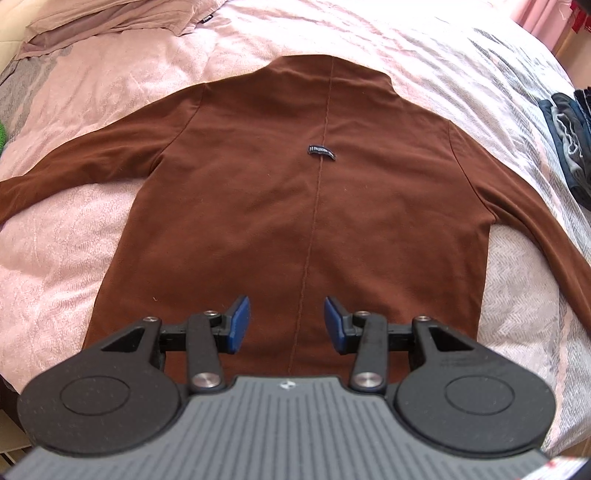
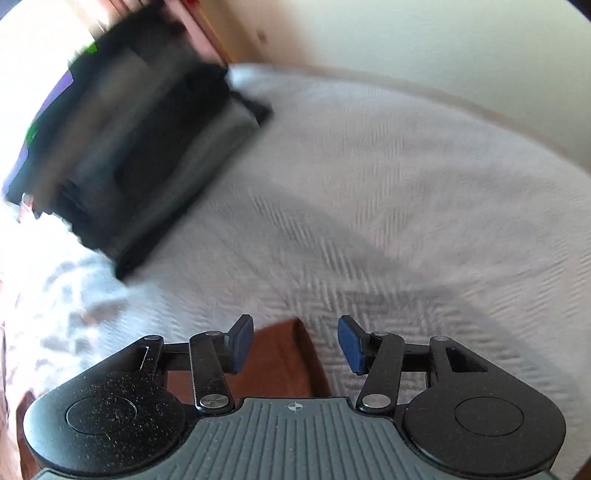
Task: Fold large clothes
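A large brown long-sleeved garment (image 1: 295, 184) lies flat and back-up on the bed, sleeves spread to both sides, with a small dark label (image 1: 322, 149) on its centre seam. My left gripper (image 1: 287, 323) hovers open over the garment's near hem, nothing between its blue pads (image 1: 238, 321). In the blurred right wrist view, my right gripper (image 2: 295, 343) is open above a brown fabric end (image 2: 277, 354), probably a sleeve, lying on the white cover. Nothing is held.
The bed has a pink cover (image 1: 74, 229) on the left and a white herringbone cover (image 2: 406, 203) on the right. A stack of dark folded clothes (image 2: 129, 147) sits on the bed's right side (image 1: 569, 140). Beige fabric (image 1: 110, 18) lies at the far left.
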### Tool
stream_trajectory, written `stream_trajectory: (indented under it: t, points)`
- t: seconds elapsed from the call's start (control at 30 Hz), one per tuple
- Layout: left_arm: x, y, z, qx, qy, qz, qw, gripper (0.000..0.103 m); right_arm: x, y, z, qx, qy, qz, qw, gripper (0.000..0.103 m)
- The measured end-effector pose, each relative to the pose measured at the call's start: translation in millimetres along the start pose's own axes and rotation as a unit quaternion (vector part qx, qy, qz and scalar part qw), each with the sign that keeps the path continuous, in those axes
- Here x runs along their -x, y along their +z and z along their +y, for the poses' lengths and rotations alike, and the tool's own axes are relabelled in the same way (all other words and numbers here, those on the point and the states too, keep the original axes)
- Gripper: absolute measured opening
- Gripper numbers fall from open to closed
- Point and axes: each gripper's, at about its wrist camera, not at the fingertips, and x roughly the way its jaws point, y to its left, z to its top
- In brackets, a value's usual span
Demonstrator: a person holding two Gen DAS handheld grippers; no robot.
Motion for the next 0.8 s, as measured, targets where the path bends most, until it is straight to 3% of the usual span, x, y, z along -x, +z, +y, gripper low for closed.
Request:
stream_trajectory:
  t: [0.03, 0.13, 0.23, 0.3, 0.4, 0.43, 0.53, 0.6, 0.67, 0.8]
  points:
    - [1, -1, 0, -0.003, 0.003, -0.002, 1.0000, 0.039, -6, 0, 4, 0.020, 0.001, -0.004, 1.000, 0.000]
    - [1, -6, 7, -0.009, 0.016, -0.005, 0.9998, 0.039, -14, -1, 11, 0.066, -0.042, -0.030, 0.996, 0.000]
    - [-2, -10, 21, -0.010, 0.038, 0.005, 0.9992, 0.039, -14, -1, 12, 0.054, -0.149, -0.058, 0.986, 0.002]
    - [-1, -17, 36, -0.018, 0.054, 0.006, 0.9983, 0.039, -8, 1, 9, 0.018, -0.171, -0.043, 0.984, 0.012]
    - [-2, -28, 68, -0.018, 0.073, 0.021, 0.9970, 0.039, 27, -20, 22, 0.014, -0.100, -0.051, 0.994, 0.020]
    - [-2, -32, 79, -0.013, 0.078, 0.025, 0.9966, 0.039, 35, -34, 33, 0.031, -0.077, -0.038, 0.996, 0.023]
    - [-3, -45, 114, 0.004, 0.084, 0.038, 0.9958, 0.040, 55, -92, 69, 0.083, 0.004, 0.021, 0.996, 0.045]
    - [-4, -53, 135, 0.015, 0.079, 0.044, 0.9958, 0.041, 58, -141, 90, 0.097, 0.069, 0.086, 0.989, 0.047]
    - [-7, -63, 158, 0.026, 0.064, 0.048, 0.9964, 0.043, 59, -199, 111, 0.091, 0.130, 0.161, 0.974, 0.047]
    - [-17, -81, 198, 0.050, 0.014, 0.058, 0.9970, 0.046, 51, -296, 136, 0.087, 0.178, 0.254, 0.947, 0.047]
